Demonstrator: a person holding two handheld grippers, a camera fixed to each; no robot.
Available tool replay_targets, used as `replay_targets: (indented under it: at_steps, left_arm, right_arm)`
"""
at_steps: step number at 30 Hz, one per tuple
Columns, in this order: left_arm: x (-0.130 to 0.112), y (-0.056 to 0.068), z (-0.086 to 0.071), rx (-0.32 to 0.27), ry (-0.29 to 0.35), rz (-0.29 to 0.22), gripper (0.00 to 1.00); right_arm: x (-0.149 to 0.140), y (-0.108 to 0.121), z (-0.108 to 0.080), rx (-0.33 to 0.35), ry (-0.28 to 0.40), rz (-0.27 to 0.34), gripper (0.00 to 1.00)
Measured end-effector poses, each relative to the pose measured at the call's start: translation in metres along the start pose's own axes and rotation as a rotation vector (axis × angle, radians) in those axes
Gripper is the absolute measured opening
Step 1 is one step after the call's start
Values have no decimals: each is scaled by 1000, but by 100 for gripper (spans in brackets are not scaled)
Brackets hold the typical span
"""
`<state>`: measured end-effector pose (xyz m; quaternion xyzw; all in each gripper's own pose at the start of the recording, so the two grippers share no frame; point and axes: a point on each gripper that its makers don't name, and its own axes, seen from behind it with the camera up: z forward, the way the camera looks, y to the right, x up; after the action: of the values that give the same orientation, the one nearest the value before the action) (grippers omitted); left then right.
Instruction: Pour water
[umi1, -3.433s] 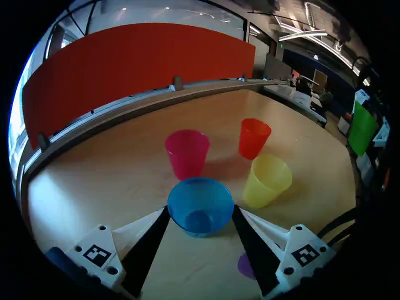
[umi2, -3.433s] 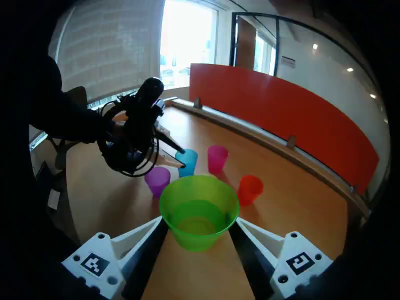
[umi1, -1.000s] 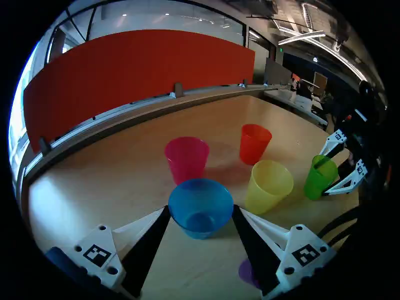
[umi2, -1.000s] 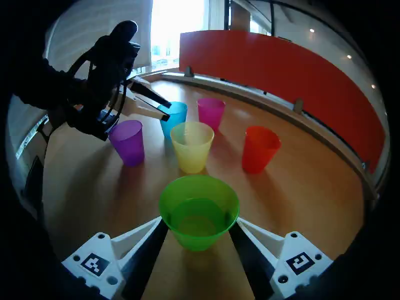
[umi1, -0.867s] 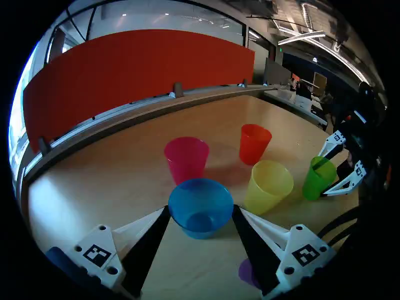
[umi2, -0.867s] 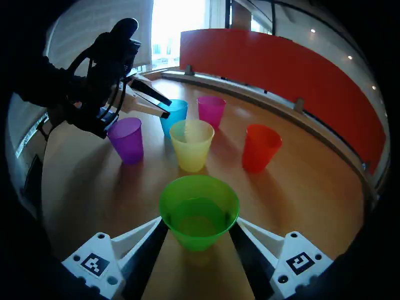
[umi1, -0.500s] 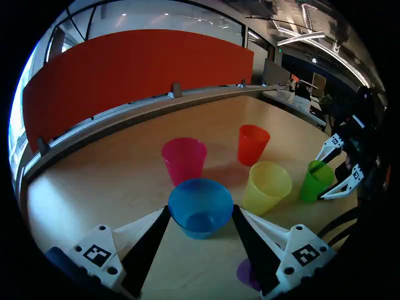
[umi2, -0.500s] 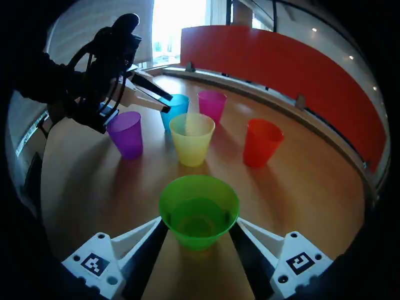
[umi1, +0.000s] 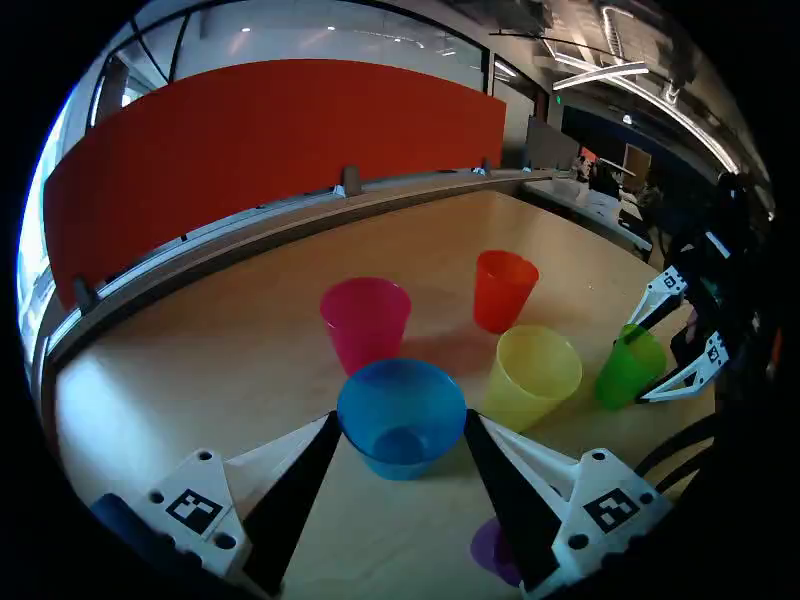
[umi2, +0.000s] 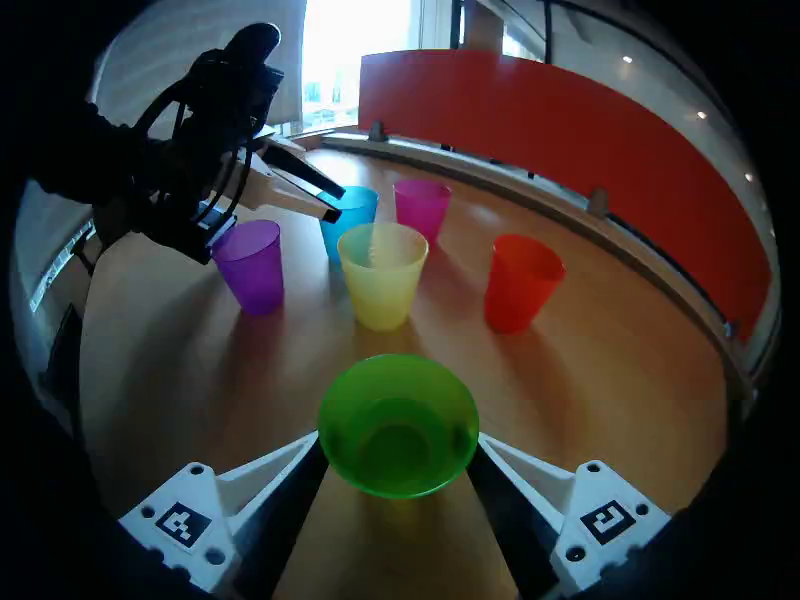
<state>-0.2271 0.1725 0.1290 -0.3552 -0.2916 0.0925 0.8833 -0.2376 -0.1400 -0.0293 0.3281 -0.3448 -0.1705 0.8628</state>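
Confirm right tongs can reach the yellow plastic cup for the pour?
Likely yes: bare wooden table lies between the right tongs, shut on the green plastic cup, and the yellow plastic cup straight ahead.

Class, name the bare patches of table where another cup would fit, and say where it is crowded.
Free: the table between the orange cup and the red partition; also between green cup and purple cup. Crowded: around the yellow cup, beside the blue cup and pink cup.

Worktop: I see a light wooden tabletop (umi1: 230, 340).
Far edge: a red divider panel (umi1: 270, 130) stands along it.
Window: bright daylight (umi2: 350, 60) past the panel's end.
Ceiling: I make out strip lights (umi1: 600, 72).
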Motion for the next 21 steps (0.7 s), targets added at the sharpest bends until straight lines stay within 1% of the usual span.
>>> replay_targets:
  at_steps: [4, 9, 15, 18, 21]
  left_arm:
    - [3, 0, -1, 0, 9, -9, 91]
    - [3, -2, -2, -3, 12, -24, 91]
    - [-7, -2, 0, -1, -5, -15, 91]
    - [-10, -2, -1, -1, -19, -13, 91]
    - [-9, 2, -3, -16, -25, -21, 91]
  right_arm:
    - [0, 1, -3, -10, -1, -8, 100]
    - [2, 2, -7, -21, 2, 0, 100]
    - [8, 2, -13, -25, 16, 16, 100]
    - [11, 2, -17, -26, 20, 12, 100]
    - [14, 2, -21, -29, 24, 2, 100]
